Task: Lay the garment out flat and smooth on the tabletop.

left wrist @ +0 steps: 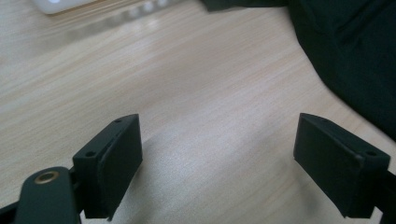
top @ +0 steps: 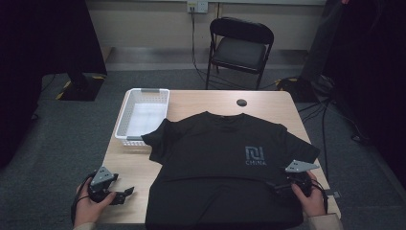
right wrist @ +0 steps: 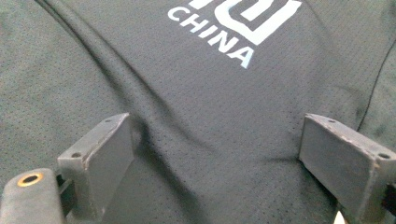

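Note:
A black T-shirt (top: pixel 225 167) with a pale "CHINA" logo (top: pixel 255 156) lies spread front-up across the wooden table (top: pixel 129 167), its hem hanging over the near edge. My left gripper (top: pixel 125 194) rests open on bare wood to the left of the shirt; in the left gripper view its jaws stand wide apart over the tabletop (left wrist: pixel 205 93), with the shirt's edge (left wrist: pixel 359 60) at the right. My right gripper (top: pixel 276 186) hovers open over the shirt's lower right part; the right gripper view shows the logo (right wrist: pixel 238 28) just ahead and creased fabric (right wrist: pixel 154 121) between the jaws.
A white plastic basket (top: pixel 142 115) stands at the table's far left, partly under the shirt's sleeve. A small dark round object (top: pixel 242 102) lies near the far edge. A black folding chair (top: pixel 239 48) stands on the floor beyond the table.

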